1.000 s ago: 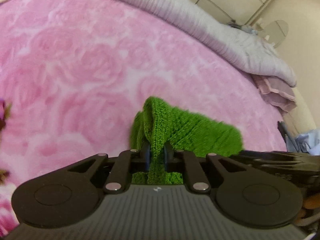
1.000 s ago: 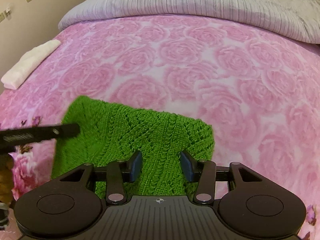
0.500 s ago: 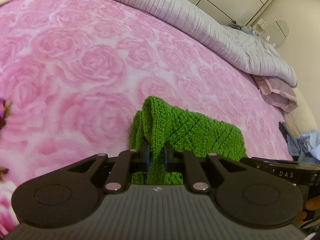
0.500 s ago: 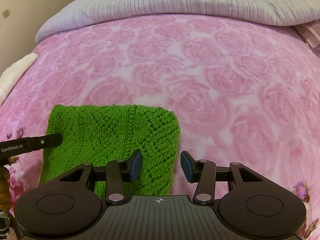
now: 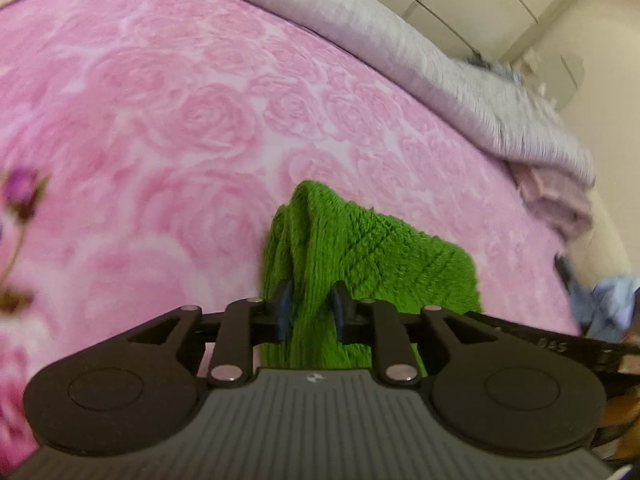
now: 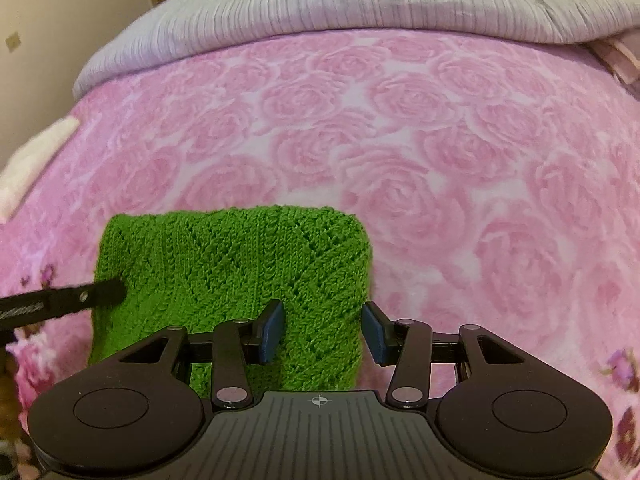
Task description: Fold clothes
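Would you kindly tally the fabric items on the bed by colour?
Green: 1, knitted garment
Pink: 1, rose blanket
Grey: 1, ribbed quilt
White: 1, folded cloth
Total: 4

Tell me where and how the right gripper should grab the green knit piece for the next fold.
Probably the right-hand edge of the green knit piece, near its close corner. It lies flat on the pink blanket with that edge free, and the open right gripper already straddles it. Come down from above and pinch there. The left gripper, jaws opening around a raised fold, occupies the other end.
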Demonstrator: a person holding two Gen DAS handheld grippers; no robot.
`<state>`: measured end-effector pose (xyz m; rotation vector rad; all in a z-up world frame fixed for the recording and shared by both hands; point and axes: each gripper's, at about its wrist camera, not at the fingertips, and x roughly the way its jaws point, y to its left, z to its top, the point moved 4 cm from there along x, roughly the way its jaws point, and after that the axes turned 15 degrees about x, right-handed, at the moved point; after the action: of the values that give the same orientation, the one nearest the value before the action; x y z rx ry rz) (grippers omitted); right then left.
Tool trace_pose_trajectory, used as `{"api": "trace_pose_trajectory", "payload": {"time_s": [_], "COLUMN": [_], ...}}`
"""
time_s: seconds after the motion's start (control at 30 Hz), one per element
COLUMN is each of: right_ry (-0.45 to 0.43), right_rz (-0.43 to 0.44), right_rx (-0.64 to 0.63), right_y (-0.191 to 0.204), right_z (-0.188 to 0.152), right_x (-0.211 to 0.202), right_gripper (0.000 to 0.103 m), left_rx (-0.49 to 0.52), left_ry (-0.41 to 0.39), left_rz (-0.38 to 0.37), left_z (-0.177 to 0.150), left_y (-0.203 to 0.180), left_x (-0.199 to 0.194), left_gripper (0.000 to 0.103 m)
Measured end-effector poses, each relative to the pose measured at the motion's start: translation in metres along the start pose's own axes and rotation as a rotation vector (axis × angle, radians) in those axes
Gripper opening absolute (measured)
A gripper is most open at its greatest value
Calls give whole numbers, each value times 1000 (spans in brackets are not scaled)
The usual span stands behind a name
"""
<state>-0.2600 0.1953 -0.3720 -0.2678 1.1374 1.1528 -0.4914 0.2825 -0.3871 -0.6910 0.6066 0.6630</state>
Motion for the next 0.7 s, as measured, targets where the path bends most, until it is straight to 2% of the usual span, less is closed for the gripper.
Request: {"api": "trace_pose_trajectory", "payload": {"time_s": [0.13,0.3,0.33,0.4,0.6,0.7], "right_ry": [7,12,15,12,11,14], "right_rz": [58,68,65,45,16,21], "right_rx": [53,56,50,32,-17,-37], "right_y": [-9,-8,-6,-2,12,15], "right_z": [-10,-26,-29,-35,-47,-52], "right_x": [-15,-31,-33,-35,-44,-45], "right_gripper": [47,47,47,47,47,47], "left_rx": [-82,-128,-128,-118,-17,-48], "left_ry": [34,65,63,56,-22,10], "left_rz": [-41,-57,-60,-62,-4,-1], "left_z": [-36,-73,-75,-76,-71,-84], "left_y": [-2,-14,-17,-21,-28,-20], "left_x": [-24,-42,-43,-45,-74,-66], "left_gripper": [18,21,21,5,4,4]}}
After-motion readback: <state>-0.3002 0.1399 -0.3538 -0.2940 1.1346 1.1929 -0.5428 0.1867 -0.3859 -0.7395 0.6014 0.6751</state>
